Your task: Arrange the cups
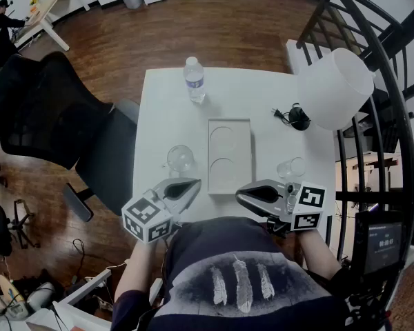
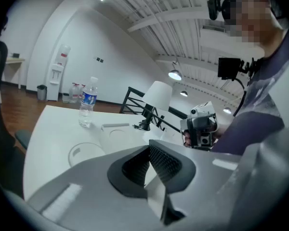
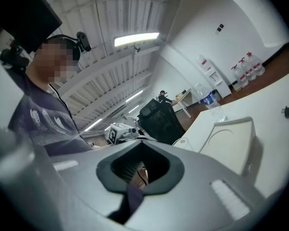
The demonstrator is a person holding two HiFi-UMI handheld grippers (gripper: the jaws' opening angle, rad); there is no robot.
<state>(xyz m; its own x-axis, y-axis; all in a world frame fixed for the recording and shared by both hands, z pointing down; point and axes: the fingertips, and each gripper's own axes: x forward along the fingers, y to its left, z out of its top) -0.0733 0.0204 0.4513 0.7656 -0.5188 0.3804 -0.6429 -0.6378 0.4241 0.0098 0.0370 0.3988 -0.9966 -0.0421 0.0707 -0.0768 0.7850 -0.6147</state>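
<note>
Two clear glass cups stand on the white table point(image 1: 165, 109): one cup point(image 1: 180, 158) left of a white tray point(image 1: 229, 147) with two round hollows, the other cup point(image 1: 290, 168) to its right. Both hollows are empty. My left gripper point(image 1: 195, 183) hovers near the table's front edge just below the left cup, shut and holding nothing. My right gripper point(image 1: 241, 196) is below the tray's near end, also shut and holding nothing. Their tips point towards each other. The left gripper view shows its closed jaws, the left cup point(image 2: 84, 153), the tray point(image 2: 116, 127) and the right gripper point(image 2: 201, 126).
A water bottle point(image 1: 194, 79) stands at the far side of the table. A white lamp shade point(image 1: 334, 88) and a black plug with cable point(image 1: 290, 116) are at the right. A black office chair point(image 1: 48, 109) stands left of the table, a black metal rack point(image 1: 379, 81) to the right.
</note>
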